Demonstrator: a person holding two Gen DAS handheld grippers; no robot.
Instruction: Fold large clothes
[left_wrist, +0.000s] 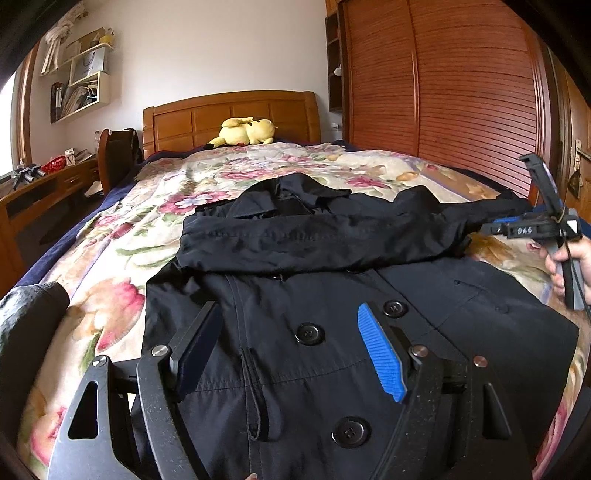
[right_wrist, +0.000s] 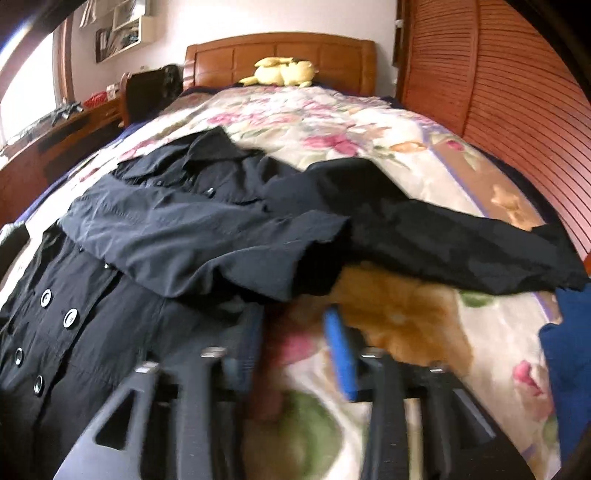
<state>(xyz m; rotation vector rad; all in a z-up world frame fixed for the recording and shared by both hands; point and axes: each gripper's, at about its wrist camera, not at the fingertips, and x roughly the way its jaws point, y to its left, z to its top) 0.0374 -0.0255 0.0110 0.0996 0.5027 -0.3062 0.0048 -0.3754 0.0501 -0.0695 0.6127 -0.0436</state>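
Note:
A black double-breasted coat (left_wrist: 317, 280) lies front up on the floral bedspread (left_wrist: 155, 206). One sleeve (left_wrist: 295, 236) is folded across its chest; the other sleeve (right_wrist: 461, 240) stretches out to the right. My left gripper (left_wrist: 291, 339) is open and empty, hovering above the coat's buttons (left_wrist: 309, 333). My right gripper (right_wrist: 295, 350) is open and empty, low over the bedspread just right of the coat (right_wrist: 147, 295), below the folded sleeve's cuff (right_wrist: 314, 258). It also shows in the left wrist view (left_wrist: 495, 229) at the far right, held in a hand.
A yellow plush toy (left_wrist: 243, 132) lies by the wooden headboard (left_wrist: 229, 118). A slatted wooden wardrobe (left_wrist: 443, 92) stands along the right side of the bed. A desk (left_wrist: 44, 184) and chair (left_wrist: 118, 151) stand at the left. Blue fabric (right_wrist: 569, 350) lies at the bed's right edge.

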